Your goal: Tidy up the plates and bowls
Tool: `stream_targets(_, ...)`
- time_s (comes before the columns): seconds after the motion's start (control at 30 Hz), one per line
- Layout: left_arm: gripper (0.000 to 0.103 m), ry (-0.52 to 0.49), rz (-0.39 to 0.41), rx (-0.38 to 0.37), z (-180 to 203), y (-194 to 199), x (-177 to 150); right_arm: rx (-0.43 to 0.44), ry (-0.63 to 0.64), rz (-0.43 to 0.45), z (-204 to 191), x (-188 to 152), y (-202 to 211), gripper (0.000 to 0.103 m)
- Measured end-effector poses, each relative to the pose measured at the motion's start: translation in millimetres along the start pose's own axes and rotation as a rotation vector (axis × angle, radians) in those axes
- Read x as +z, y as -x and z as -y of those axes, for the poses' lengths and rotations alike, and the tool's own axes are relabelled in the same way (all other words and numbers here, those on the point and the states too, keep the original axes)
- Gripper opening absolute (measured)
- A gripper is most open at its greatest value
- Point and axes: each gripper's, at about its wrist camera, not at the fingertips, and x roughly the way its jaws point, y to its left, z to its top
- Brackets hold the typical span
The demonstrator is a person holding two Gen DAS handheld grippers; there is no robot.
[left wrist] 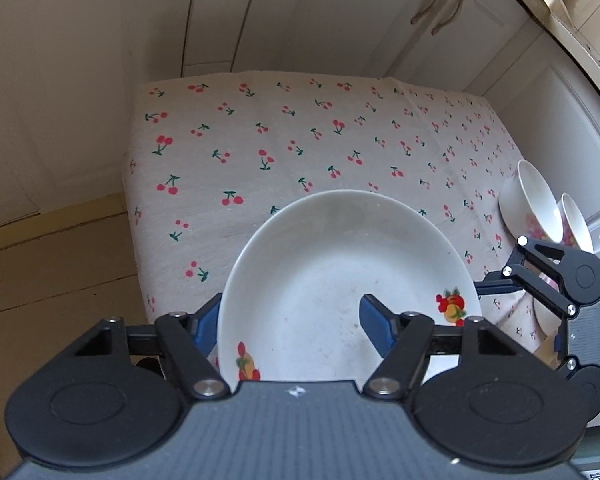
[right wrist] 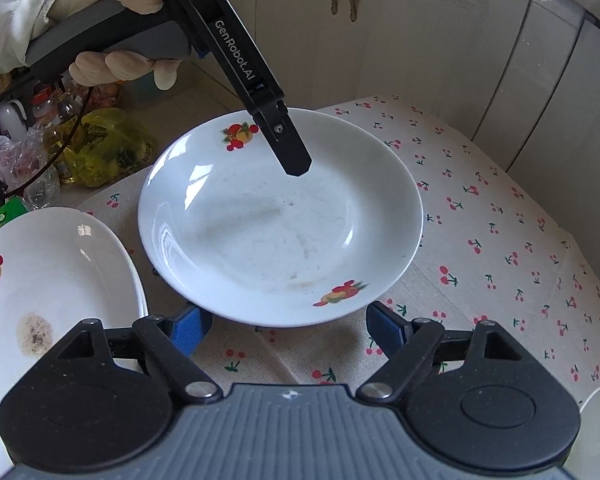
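My left gripper [left wrist: 290, 320] is shut on the rim of a white deep plate [left wrist: 340, 276] with fruit prints, one finger inside it and one under its edge, holding it above the cherry-print tablecloth [left wrist: 260, 140]. The right wrist view shows the same plate [right wrist: 280, 224] with the left gripper's finger [right wrist: 292, 152] reaching into it from above. My right gripper [right wrist: 288, 328] is open and empty, just in front of the plate's near rim. A second fruit-print plate [right wrist: 48, 280] with a brown stain lies at the left. Two white bowls [left wrist: 536, 204] stand at the table's right edge.
White cabinet doors [left wrist: 340, 12] stand behind the table, and the tiled floor [left wrist: 52, 260] is to its left. Bottles and a yellow bag [right wrist: 108, 148] crowd the area beyond the table's left side. A white rim [right wrist: 596, 432] shows at the lower right.
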Motion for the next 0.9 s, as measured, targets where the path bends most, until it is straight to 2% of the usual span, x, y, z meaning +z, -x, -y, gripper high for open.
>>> stream_targets(0.23, 0.070, -0.006, -0.019, -0.023, -3, -5, 5, 0.008, 0.015, -0.003, -1, 2, -6, 0.089)
stream_targets(0.6, 0.070, -0.063, -0.074, -0.016, 3, -9, 12, 0.017, 0.005, -0.002, 0, 2, -7, 0.091)
stream_targets(0.9, 0.070, -0.093, -0.067, -0.021, 9, -10, 10, -0.005, 0.001, -0.010, -1, 2, -6, 0.091)
